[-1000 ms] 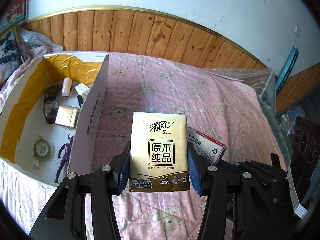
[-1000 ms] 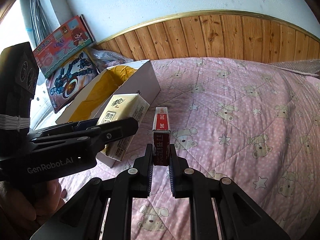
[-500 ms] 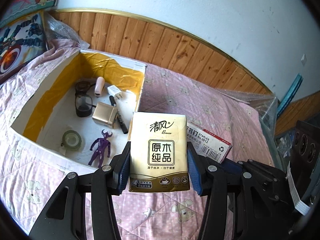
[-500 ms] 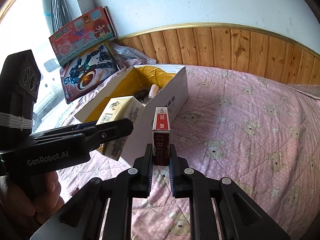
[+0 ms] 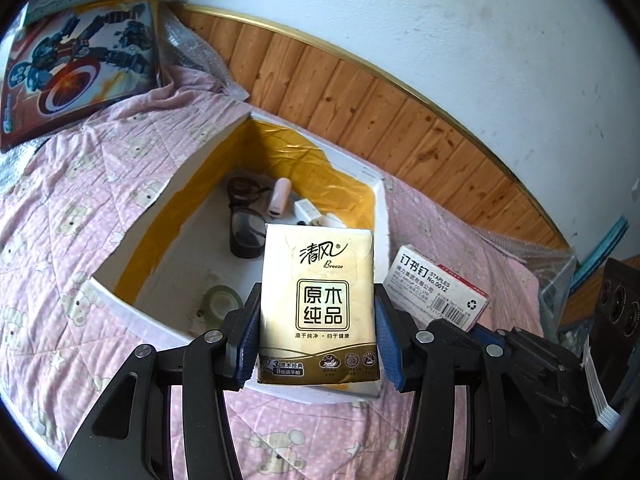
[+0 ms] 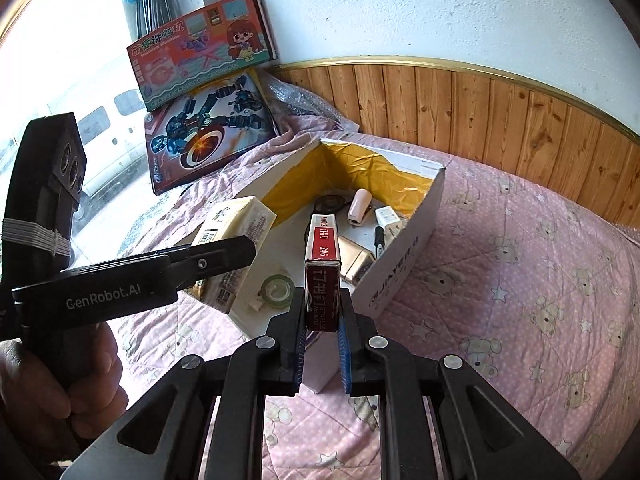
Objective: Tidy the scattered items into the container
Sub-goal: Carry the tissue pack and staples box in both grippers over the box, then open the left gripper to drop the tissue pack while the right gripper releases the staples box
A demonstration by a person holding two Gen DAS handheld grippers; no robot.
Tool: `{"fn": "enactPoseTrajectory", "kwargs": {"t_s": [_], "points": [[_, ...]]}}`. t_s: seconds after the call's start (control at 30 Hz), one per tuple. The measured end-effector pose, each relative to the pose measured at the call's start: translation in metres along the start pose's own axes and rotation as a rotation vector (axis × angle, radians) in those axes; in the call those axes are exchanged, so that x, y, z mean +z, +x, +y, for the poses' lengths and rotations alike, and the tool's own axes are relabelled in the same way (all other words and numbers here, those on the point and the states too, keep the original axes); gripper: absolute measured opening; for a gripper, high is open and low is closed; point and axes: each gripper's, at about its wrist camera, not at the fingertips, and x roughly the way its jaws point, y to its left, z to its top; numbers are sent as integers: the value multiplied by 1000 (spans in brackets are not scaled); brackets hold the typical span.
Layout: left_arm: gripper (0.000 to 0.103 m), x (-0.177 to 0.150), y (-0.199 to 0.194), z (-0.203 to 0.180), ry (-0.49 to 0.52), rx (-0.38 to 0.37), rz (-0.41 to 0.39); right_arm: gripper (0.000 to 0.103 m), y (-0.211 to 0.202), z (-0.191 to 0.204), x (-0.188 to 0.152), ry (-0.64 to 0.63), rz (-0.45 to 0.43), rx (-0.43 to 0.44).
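- Gripping the tissue pack [image 5: 318, 304] across its width, the left gripper [image 5: 316, 344] is hanging over the open box [image 5: 382, 216], probably for dropping.
- Clamping the staples box [image 6: 322, 276] edgewise, the right gripper's [image 6: 322, 344] fingers are hovering at the box's near corner on the bed [image 6: 520, 280].

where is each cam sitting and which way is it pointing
Left wrist: on the left gripper, angled down along its fingers at the tissue pack it clamps and the box beyond; only its own jaws show.
Right wrist: on the right gripper, angled down at the staples box it clamps; a hand holding the left gripper shows.
Shared: box, tissue pack, staples box, pink quilt.
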Motion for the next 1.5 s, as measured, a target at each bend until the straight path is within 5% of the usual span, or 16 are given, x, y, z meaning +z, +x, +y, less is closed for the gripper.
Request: {"fn": "enactPoseTrajectory", "kwargs": {"t_s": [0.47,0.93,1.5], "points": [[53,35,45,54,-32,138,107,15,74,12,51,-25,106,10],[56,53,83,70,-23,195,179,19,159,-16,89,10,226,-53],[58,52,81,71,-17,190,164,20,161,-22,81,23,248,-27]]}}
